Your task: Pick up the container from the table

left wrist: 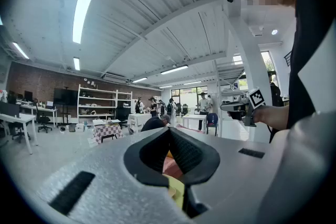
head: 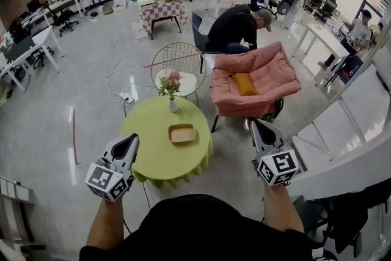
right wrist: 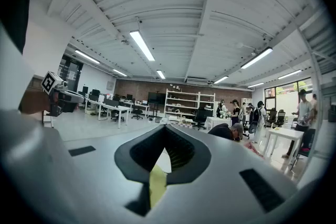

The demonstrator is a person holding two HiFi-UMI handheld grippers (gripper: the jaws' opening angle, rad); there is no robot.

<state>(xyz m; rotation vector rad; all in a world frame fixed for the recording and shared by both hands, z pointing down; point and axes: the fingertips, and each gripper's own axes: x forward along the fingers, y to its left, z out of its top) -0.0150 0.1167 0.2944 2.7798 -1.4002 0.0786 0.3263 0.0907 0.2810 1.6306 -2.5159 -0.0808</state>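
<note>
The container (head: 182, 132) is a shallow tan tray lying on the round table (head: 149, 159), which wears a yellow-green cloth; a small vase of flowers (head: 171, 91) stands at the table's far edge. My left gripper (head: 132, 140) hovers at the table's near left edge, held level with jaws shut and empty. My right gripper (head: 257, 124) is off the table's right side, jaws shut and empty, apart from the container. The left gripper view shows its closed jaws (left wrist: 169, 131) and the other gripper (left wrist: 242, 106); the right gripper view shows closed jaws (right wrist: 165, 127).
A pink armchair (head: 269, 73) with an orange cushion (head: 245, 84) stands right of the table. A wire chair (head: 178, 61) is behind it, and beyond that a person (head: 235, 26) bends over. A power strip (head: 126, 96) and cables lie on the floor. White ledge (head: 342, 162) at right.
</note>
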